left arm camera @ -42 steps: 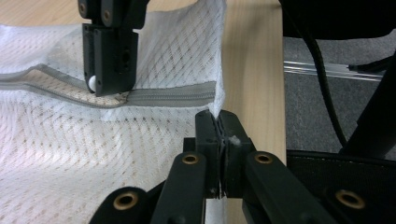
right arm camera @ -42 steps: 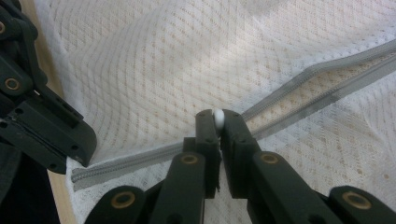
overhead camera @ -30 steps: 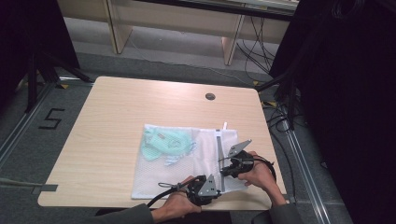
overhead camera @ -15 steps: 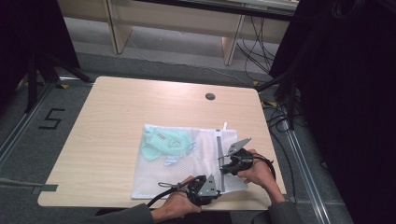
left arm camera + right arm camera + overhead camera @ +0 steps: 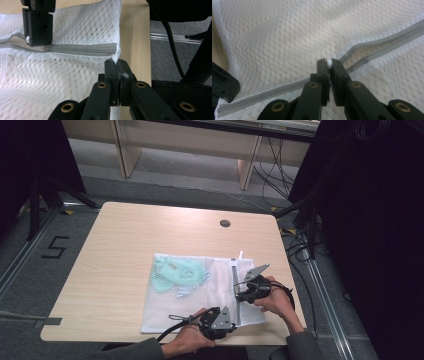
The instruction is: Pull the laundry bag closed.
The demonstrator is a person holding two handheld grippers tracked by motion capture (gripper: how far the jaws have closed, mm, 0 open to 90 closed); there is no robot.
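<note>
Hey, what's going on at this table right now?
A person is working the zipper of a white mesh laundry bag lying on the table, with a pale green garment inside. The left gripper is shut on the bag's corner at the zipper's end. The right gripper pinches the white zipper pull. The zipper is closed between them and open beyond.

Lab or recording studio: bare wooden table, black curtains at sides, taped floor number left, cables right.
</note>
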